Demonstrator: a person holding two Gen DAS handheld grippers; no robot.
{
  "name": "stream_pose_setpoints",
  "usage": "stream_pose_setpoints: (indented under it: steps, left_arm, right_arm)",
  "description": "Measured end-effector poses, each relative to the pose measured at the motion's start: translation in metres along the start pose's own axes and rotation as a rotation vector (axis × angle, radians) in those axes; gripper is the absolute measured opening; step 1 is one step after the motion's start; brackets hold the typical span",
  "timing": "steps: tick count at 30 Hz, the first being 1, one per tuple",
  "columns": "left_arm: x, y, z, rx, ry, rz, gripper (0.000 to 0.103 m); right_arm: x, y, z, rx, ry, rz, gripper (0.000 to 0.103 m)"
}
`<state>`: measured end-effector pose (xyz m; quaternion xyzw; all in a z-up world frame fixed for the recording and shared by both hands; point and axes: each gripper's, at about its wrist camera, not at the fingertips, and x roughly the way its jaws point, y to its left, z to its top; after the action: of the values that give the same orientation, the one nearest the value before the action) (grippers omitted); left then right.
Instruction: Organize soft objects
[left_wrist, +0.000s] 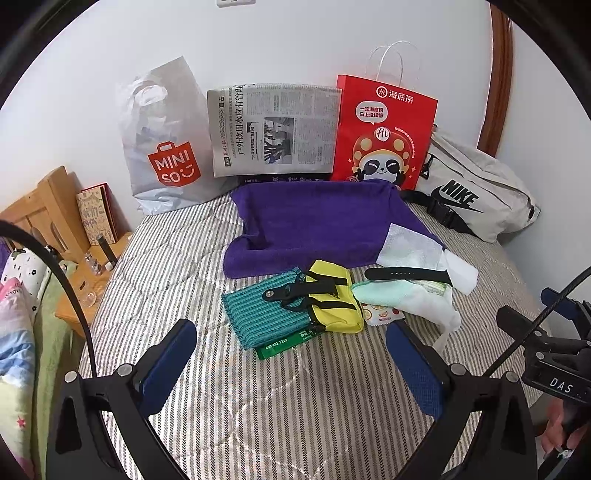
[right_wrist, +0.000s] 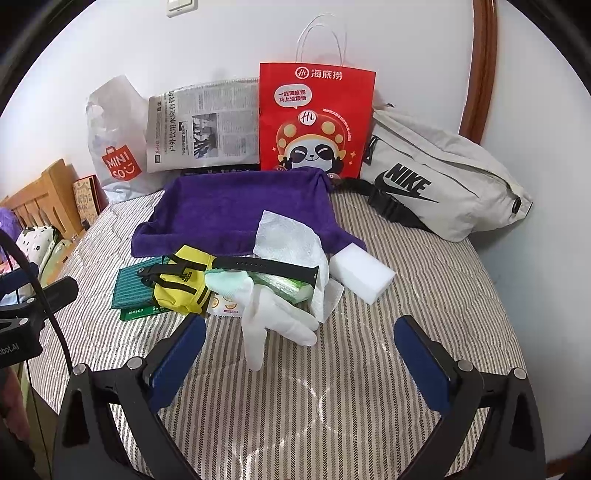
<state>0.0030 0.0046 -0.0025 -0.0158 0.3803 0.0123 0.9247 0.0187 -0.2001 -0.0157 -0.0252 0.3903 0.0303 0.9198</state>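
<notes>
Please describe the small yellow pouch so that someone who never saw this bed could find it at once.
Start from the purple towel spread on the striped bed. At its near edge lies a row of small things; the yellow pouch sits between the teal ribbed cloth and the white glove. It alone is bright yellow, with black straps.

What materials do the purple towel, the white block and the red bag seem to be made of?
Purple towel: looks like terry cloth, matte and fuzzy, draping in soft folds. White block: probably foam sponge, matte, with clean square edges. Red bag: seems paper, smooth and printed, standing stiff with thin cord handles.
</notes>
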Motion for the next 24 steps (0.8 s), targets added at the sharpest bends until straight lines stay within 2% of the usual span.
stream_pose_setpoints:
  steps: [24]
  left_arm:
    - [-0.0029,0.0044,0.0012,-0.006,0.005,0.0,0.103]
  right_arm:
    - [-0.0016,0.0025,0.0003,-0.014,-0.007,-0.018,0.1]
